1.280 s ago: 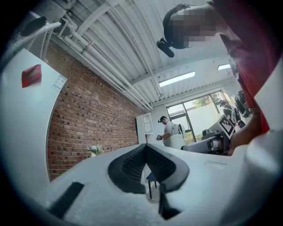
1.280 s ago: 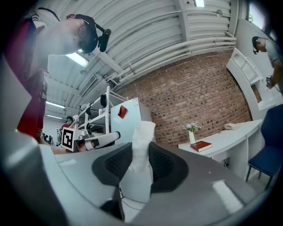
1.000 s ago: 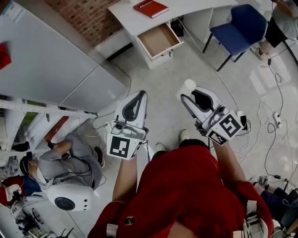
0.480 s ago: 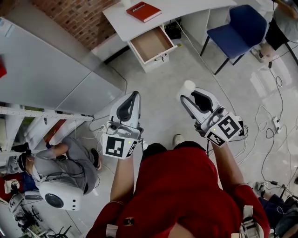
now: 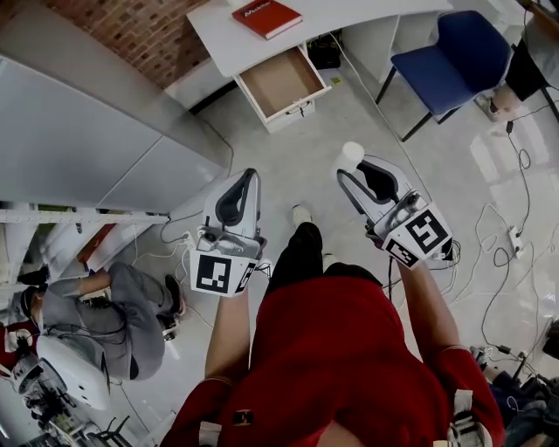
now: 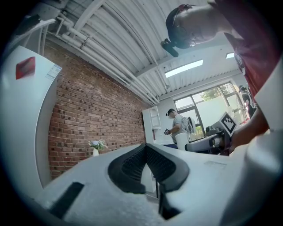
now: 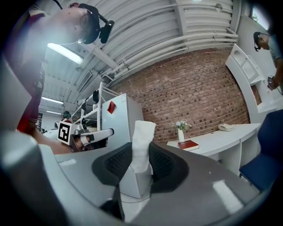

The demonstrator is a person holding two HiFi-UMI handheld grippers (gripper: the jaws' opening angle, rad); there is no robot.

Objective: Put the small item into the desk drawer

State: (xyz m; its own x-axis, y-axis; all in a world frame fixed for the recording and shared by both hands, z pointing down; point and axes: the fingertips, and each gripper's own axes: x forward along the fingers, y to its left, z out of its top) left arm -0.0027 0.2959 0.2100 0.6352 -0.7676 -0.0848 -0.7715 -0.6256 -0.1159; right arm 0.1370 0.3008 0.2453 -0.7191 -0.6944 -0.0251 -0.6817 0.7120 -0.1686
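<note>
In the head view my right gripper (image 5: 354,171) is shut on a small white item (image 5: 353,155), which sticks out past the fingertips. The right gripper view shows the same white item (image 7: 142,141) upright between the dark pads of the right gripper (image 7: 141,161). My left gripper (image 5: 246,177) is held level beside it, shut with nothing in it; its pads (image 6: 132,164) meet at the tip. Ahead on the floor side of the white desk (image 5: 349,19) the desk drawer (image 5: 279,83) stands pulled open, its wooden bottom bare. Both grippers are well short of it.
A red book (image 5: 266,17) lies on the desk. A blue chair (image 5: 454,57) stands at the right of the desk. A grey cabinet (image 5: 87,131) fills the left. A person (image 5: 113,306) sits on the floor at the lower left. Cables (image 5: 507,236) trail on the floor at the right.
Both grippers have moved forward together toward the desk. The seated person has slid back and left in the view. A leg now steps forward between the grippers. The white item stays held.
</note>
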